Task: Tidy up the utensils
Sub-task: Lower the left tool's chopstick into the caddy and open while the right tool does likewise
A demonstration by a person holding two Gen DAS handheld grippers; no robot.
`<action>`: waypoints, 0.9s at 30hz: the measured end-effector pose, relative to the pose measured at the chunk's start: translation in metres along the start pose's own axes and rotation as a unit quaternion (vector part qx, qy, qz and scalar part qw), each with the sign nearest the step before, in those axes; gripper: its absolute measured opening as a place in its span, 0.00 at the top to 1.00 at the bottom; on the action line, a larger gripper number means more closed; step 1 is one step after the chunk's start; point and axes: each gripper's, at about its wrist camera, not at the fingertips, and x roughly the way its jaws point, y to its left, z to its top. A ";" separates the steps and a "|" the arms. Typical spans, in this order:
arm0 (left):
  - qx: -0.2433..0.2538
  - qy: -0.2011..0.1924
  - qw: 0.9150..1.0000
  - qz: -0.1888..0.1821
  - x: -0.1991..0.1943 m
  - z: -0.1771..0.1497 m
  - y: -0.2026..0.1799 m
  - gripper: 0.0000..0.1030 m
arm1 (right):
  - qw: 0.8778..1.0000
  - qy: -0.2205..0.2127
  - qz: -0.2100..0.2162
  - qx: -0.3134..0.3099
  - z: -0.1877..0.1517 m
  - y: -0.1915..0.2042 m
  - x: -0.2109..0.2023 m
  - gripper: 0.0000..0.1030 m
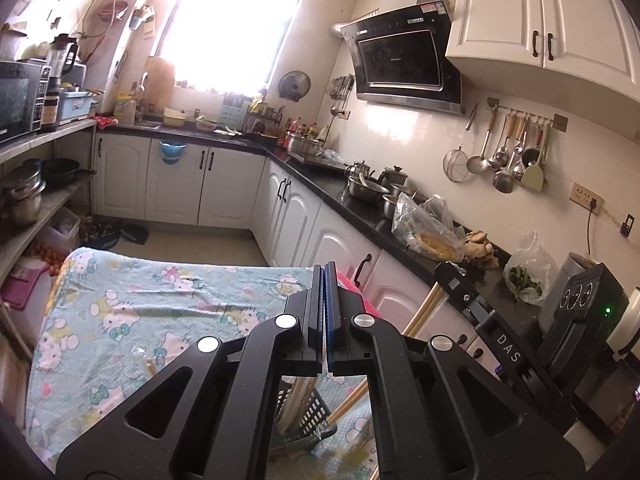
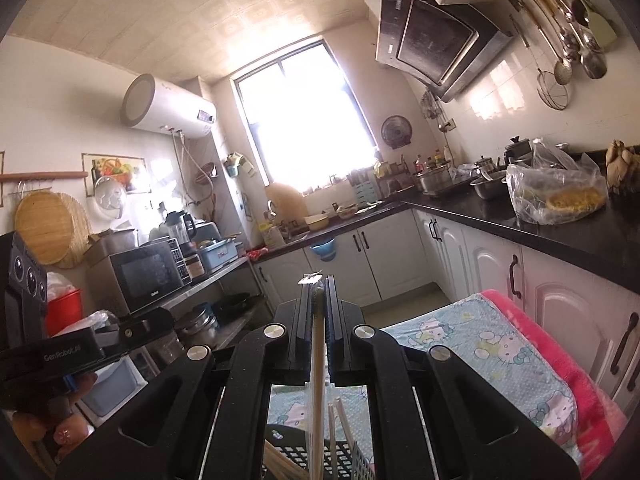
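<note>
Right gripper (image 2: 319, 286) clamps chopstick (image 2: 317, 380) above basket (image 2: 340, 456); left gripper (image 1: 324, 276) closed, empty. Lower tip-first, release inside basket.

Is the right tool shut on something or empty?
Shut on a chopstick. In the right wrist view the right tool clamps the pale wooden stick between its fingers, and the stick runs down toward the dark basket.

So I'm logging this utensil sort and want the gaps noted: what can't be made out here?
- Basket contents: both wrist views, blocked by gripper bodies.
- Chopstick in right gripper: lower end cut off by frame edge.
- Left gripper: shut, apparently empty.
- Window view: overexposed.
</note>
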 end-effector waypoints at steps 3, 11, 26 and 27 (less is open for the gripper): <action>-0.004 0.006 1.000 0.003 0.005 -0.004 0.004 1.00 | 1.000 -0.014 -0.005 -0.003 -0.006 -0.003 0.002 0.94; -0.016 0.018 1.000 0.009 0.015 -0.012 0.015 1.00 | 1.000 -0.014 -0.013 -0.011 -0.022 -0.009 0.012 0.94; -0.049 0.057 0.997 0.015 0.037 -0.041 0.037 1.00 | 0.999 0.028 -0.025 -0.005 -0.056 -0.019 0.024 0.94; -0.052 0.058 0.997 0.016 0.037 -0.043 0.039 1.00 | 0.999 0.029 -0.026 -0.005 -0.057 -0.019 0.023 0.94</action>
